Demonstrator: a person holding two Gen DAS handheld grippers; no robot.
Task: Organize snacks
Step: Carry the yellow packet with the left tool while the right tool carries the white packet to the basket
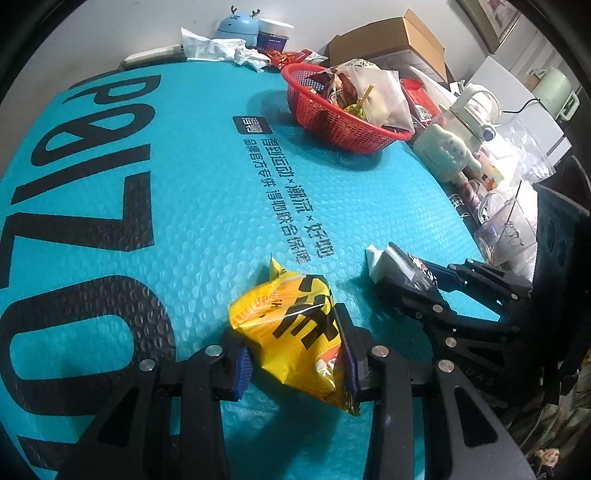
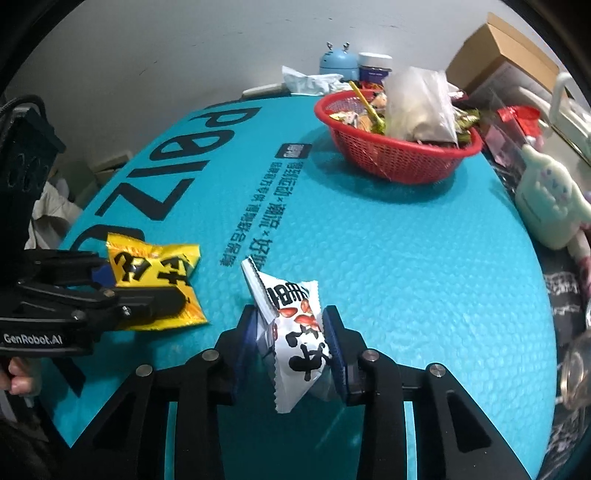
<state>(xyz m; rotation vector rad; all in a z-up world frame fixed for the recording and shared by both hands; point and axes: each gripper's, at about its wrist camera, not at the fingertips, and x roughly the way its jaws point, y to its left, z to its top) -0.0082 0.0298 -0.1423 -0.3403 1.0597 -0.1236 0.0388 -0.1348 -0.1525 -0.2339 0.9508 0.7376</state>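
Note:
A yellow snack packet [image 1: 295, 325] with black lettering sits between the blue pads of my left gripper [image 1: 297, 354], which is shut on it just above the teal bubble mat [image 1: 184, 206]. The same yellow packet [image 2: 155, 280] shows at the left of the right wrist view, held by the left gripper [image 2: 107, 284]. My right gripper [image 2: 291, 343] is shut on a white snack packet [image 2: 295, 332] with black characters and red peanuts. In the left wrist view that white packet [image 1: 384, 262] pokes out of the right gripper [image 1: 410, 273]. A red mesh basket [image 1: 325, 122] holding several snacks stands at the mat's far side.
The red basket [image 2: 402, 162] has a clear bag on top. A pale cartoon-figure bottle [image 1: 443, 155], a glass cup [image 1: 506, 229] and cardboard boxes [image 1: 391, 40] crowd the right side. A blue gadget [image 1: 236, 29], a jar and crumpled tissue [image 1: 214, 48] line the far edge.

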